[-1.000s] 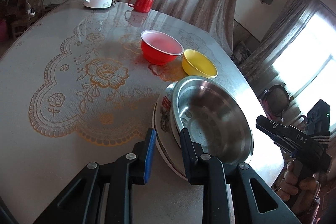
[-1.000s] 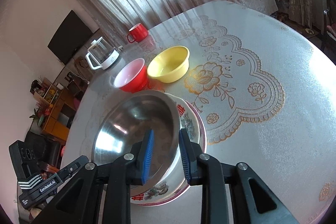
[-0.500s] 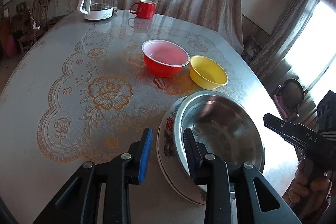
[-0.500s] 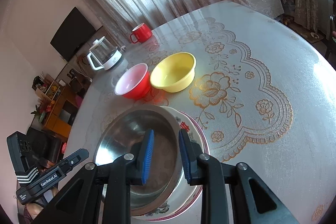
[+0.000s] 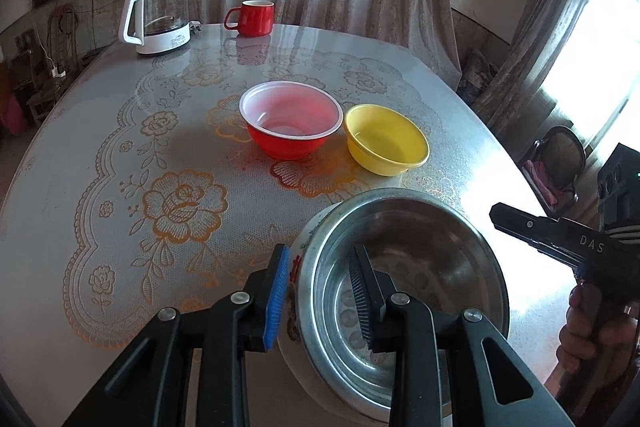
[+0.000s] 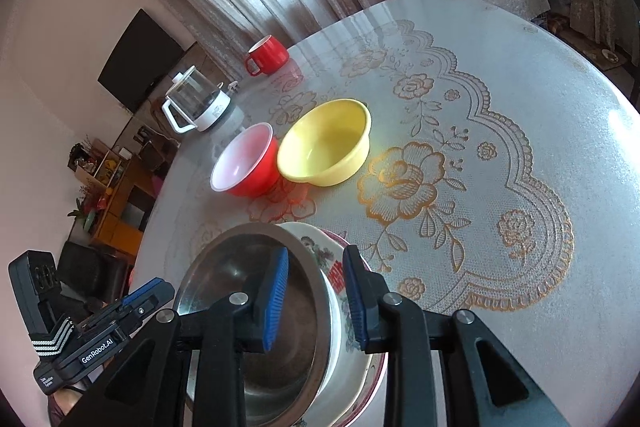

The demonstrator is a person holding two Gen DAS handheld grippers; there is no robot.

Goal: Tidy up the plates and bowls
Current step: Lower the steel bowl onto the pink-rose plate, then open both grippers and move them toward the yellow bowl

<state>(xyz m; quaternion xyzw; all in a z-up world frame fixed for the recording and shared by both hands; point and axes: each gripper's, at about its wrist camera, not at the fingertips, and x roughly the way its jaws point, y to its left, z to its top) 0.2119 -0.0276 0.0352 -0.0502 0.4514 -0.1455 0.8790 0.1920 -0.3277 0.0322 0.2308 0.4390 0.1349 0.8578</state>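
So the stack is sitting at the near edge of the table [image 5: 80, 155]: a steel bowl [image 5: 420, 247] nested inside a white flowery bowl [image 6: 316, 245], and under that a plate [image 6: 376, 367] with a pinkish rim. The person has a gripper on each side of it. The left gripper [image 5: 320, 291] straddles the rim, one finger down inside the steel bowl and the blue pad outside next to the flowery bowl. Its jaws are only a little apart, and as far as I can see the pads aren't actually squeezing anything, there's a gap on the inside. The right gripper [image 6: 316, 293] does the same from the other side: one pad inside the steel bowl, the other out over the flowery bowl's edge. Its jaws are opening, rims between them, no real pinch that I can make out. You can see a hand [image 5: 588, 331] wrapped around the right gripper's handle. Further back, around mid-table, a red bowl [image 5: 292, 123] and a yellow bowl [image 5: 386, 139] sit side by side, basically touching. Way at the far edge there's a red mug [image 5: 254, 19] and a glass kettle [image 5: 160, 15] on a white base.
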